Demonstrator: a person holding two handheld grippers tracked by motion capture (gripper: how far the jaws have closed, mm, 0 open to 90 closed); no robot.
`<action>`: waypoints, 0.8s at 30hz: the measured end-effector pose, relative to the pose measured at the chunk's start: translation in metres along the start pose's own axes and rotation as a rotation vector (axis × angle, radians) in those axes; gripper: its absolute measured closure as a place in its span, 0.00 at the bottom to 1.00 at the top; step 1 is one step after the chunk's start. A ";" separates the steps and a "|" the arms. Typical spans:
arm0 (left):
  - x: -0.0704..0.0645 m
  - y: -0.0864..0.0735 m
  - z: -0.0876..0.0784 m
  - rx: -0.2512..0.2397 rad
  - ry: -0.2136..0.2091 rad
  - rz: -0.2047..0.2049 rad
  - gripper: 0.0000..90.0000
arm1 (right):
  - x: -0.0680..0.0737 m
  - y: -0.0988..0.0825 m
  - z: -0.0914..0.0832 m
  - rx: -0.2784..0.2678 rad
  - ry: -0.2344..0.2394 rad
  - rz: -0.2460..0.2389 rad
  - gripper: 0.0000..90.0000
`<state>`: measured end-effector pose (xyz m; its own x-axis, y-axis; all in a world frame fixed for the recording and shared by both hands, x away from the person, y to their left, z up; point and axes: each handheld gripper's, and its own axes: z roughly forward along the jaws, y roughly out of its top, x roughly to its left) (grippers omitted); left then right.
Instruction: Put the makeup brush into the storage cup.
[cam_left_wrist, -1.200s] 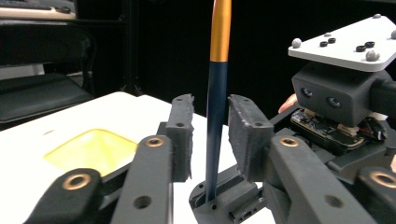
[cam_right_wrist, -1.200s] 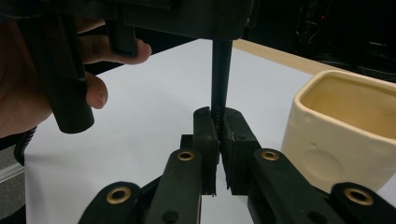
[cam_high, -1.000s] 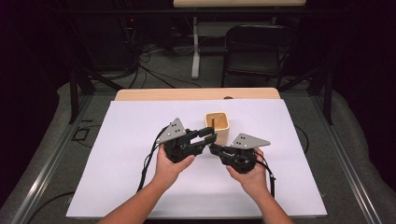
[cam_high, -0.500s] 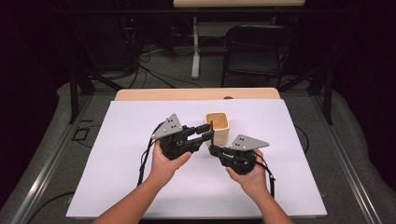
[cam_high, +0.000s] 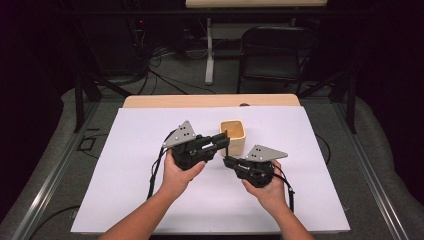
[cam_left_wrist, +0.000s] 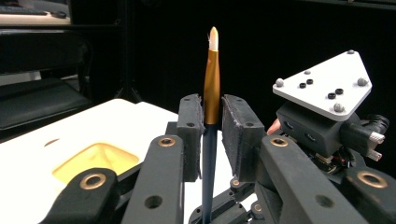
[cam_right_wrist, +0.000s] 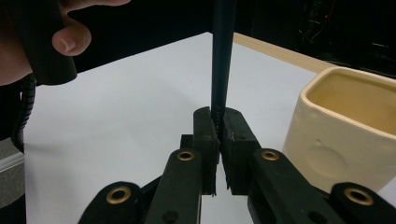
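A paintbrush (cam_left_wrist: 211, 79) with a dark handle, gold ferrule and pale tip stands upright. My right gripper (cam_right_wrist: 218, 126) is shut on the handle's lower end (cam_right_wrist: 222, 56), low over the white table. My left gripper (cam_left_wrist: 212, 121) reaches across higher up, with the brush between its pads. Its jaws have just been closing; one pad touches the ferrule and a thin gap remains at the other. In the high view the left gripper (cam_high: 225, 142) sits just above the right gripper (cam_high: 226, 160), beside a cream square cup (cam_high: 232, 134).
The cup (cam_right_wrist: 345, 135) stands just right of my right jaws, and its hollow (cam_left_wrist: 93, 161) lies below my left jaws. A white sheet (cam_high: 150, 150) covers the wooden table. A dark chair (cam_high: 275, 50) and cables lie beyond the far edge.
The left hand has shifted slightly leftward while its gripper stays at the brush. The right hand and the cup have not moved.
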<state>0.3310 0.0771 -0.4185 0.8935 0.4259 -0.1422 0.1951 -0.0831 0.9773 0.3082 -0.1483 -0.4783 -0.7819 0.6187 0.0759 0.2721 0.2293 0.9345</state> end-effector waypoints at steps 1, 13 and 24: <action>0.000 0.000 0.000 0.000 0.002 -0.001 0.87 | 0.000 0.000 0.000 0.000 0.000 0.001 0.95; 0.000 0.001 -0.001 0.005 -0.001 -0.007 0.92 | 0.001 -0.001 0.001 0.004 0.004 -0.005 0.95; 0.000 0.001 -0.001 0.013 -0.001 -0.006 0.93 | 0.000 -0.001 0.002 0.003 0.004 -0.006 0.95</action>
<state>0.3311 0.0779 -0.4174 0.8925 0.4259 -0.1483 0.2060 -0.0924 0.9742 0.3089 -0.1470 -0.4803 -0.7857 0.6144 0.0718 0.2692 0.2352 0.9339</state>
